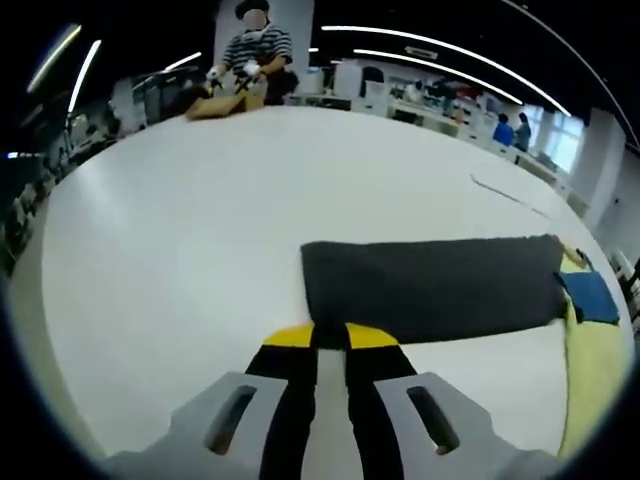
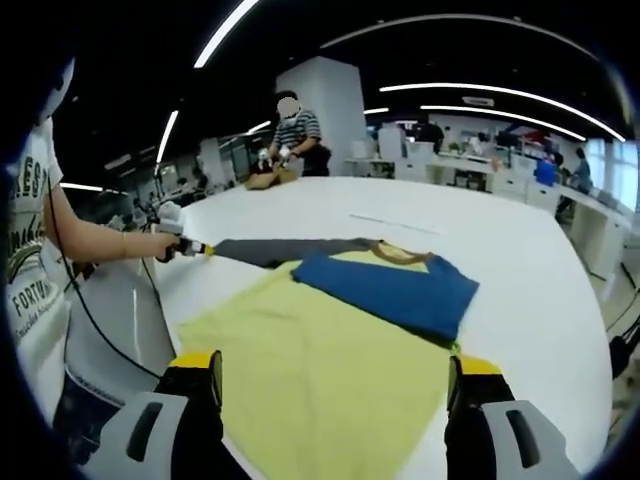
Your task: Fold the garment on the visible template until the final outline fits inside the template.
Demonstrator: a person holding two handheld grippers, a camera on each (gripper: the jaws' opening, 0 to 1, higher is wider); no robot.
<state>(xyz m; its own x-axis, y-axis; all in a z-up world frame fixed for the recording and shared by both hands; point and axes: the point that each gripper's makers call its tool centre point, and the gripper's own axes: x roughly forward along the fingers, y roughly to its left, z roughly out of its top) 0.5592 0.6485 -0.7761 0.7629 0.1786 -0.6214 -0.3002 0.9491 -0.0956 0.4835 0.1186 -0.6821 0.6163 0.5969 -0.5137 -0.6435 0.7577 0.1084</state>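
Yellow, blue and dark grey cloth makes up the shirt [image 2: 330,350], which lies flat on the white worktop [image 2: 520,250]. The yellow body is near the right gripper. A blue part [image 2: 395,285] is folded over it. One long grey sleeve [image 1: 430,285] stretches out to the side.

The left gripper [image 1: 330,335] has its fingers closed on the end edge of the grey sleeve. In the right gripper view you can see a hand [image 2: 165,243] holding that gripper at the sleeve's tip. The right gripper [image 2: 335,375] hangs over the yellow part with its fingers wide open, holding nothing.

I cannot pick out a template outline in either view.

Next, I think the sleeve has to be folded in over the body. The pinch is only on the thin edge, so the sleeve could slip out. A hard pull could drag the whole shirt and undo the blue fold. It could also bunch up.

Far back, a person in a striped top [image 2: 298,130] works at the same worktop.
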